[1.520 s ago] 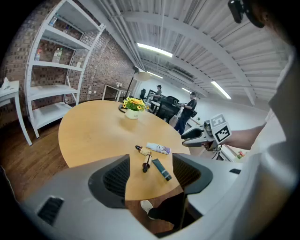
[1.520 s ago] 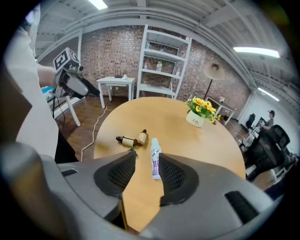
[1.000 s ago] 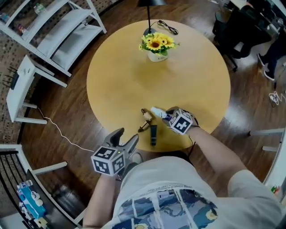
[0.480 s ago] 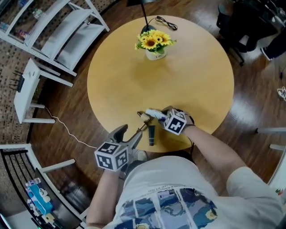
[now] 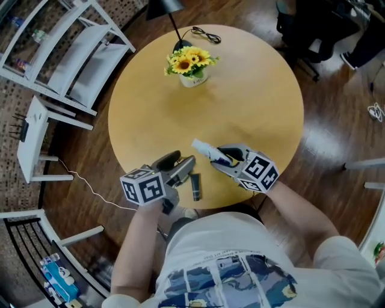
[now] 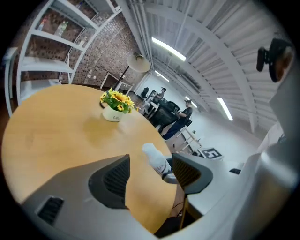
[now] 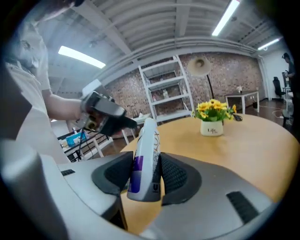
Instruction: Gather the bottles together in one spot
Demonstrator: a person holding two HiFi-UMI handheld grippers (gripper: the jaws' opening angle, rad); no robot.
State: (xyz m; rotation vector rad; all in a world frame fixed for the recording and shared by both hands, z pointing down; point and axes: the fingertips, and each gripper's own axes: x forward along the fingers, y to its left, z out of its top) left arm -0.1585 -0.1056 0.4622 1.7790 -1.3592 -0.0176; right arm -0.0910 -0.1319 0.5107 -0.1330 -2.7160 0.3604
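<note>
Held bottle: a white plastic bottle with a purple label [image 7: 145, 154], lifted clear of the bench and tilted, cap end pointing away from the person.
Right tongs [image 7: 144, 174]: clamped on that bottle's lower body, a pad against each side. The jaws have just opened a little wider, but the bottle is still pinched between them.
Second bottle: a small dark slim bottle [image 5: 195, 186] lies on its side near the bench's near edge, just beside the left tongs and close below the held bottle.
Left tongs [image 6: 150, 164]: jaws apart with nothing between them, hovering low over the near edge and pointing towards the held bottle.
Bench: a round yellow wooden bench [image 5: 252, 96], bare across most of its top.
Farther out: a white pot of sunflowers [image 5: 187, 63] at the far side, with a black lamp [image 5: 161, 7] behind it, both well apart from the bottles.
Done so far: one bottle is picked up and the other already lies near it.
Left to do: I judge the white bottle must be set down beside the dark one. Whether another bottle lies hidden under the left tongs is unclear from the head view.
</note>
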